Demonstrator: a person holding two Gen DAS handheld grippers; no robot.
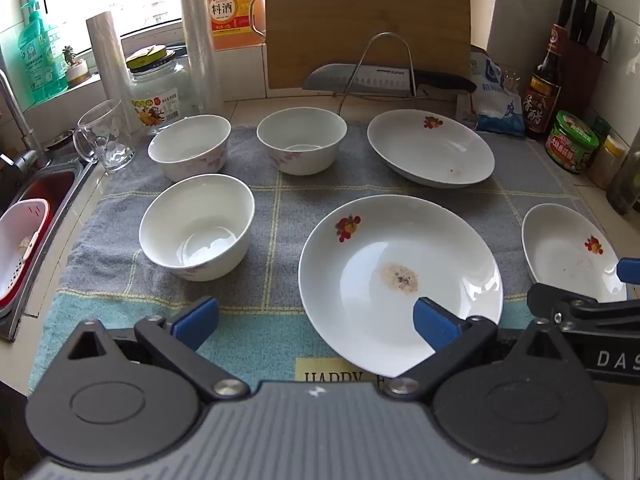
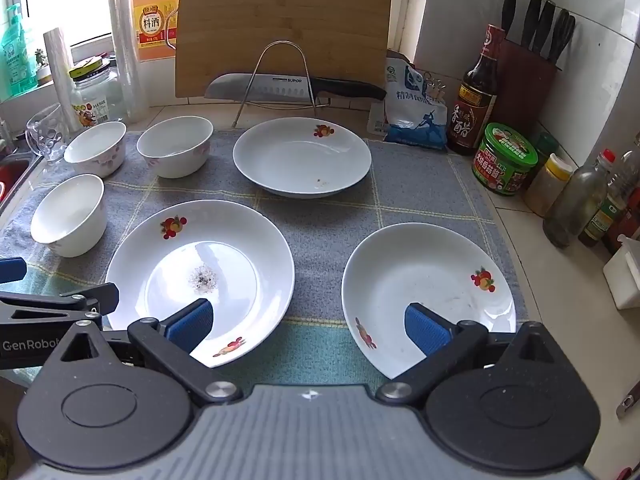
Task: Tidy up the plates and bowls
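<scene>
Three white bowls stand on a grey checked towel (image 1: 280, 216): a near bowl (image 1: 197, 226), a far left bowl (image 1: 189, 147) and a far middle bowl (image 1: 301, 140). Three white plates with fruit prints lie to their right: a stained near plate (image 1: 400, 280) (image 2: 200, 276), a far plate (image 1: 431, 148) (image 2: 302, 156) and a right plate (image 1: 568, 252) (image 2: 428, 292). My left gripper (image 1: 316, 320) hovers open above the towel's near edge, its right pad over the stained plate's rim. My right gripper (image 2: 308, 326) hangs open, with nothing between its fingers, over the gap between the stained plate and the right plate.
A cutting board (image 2: 280, 24), a knife on a wire rack (image 2: 280, 84), a salt bag (image 2: 416, 112), sauce bottles (image 2: 476, 92), a green jar (image 2: 504, 158) and a knife block (image 2: 528, 76) line the back and right. A glass mug (image 1: 102, 140), a jar (image 1: 160, 92) and a sink (image 1: 36, 216) lie left.
</scene>
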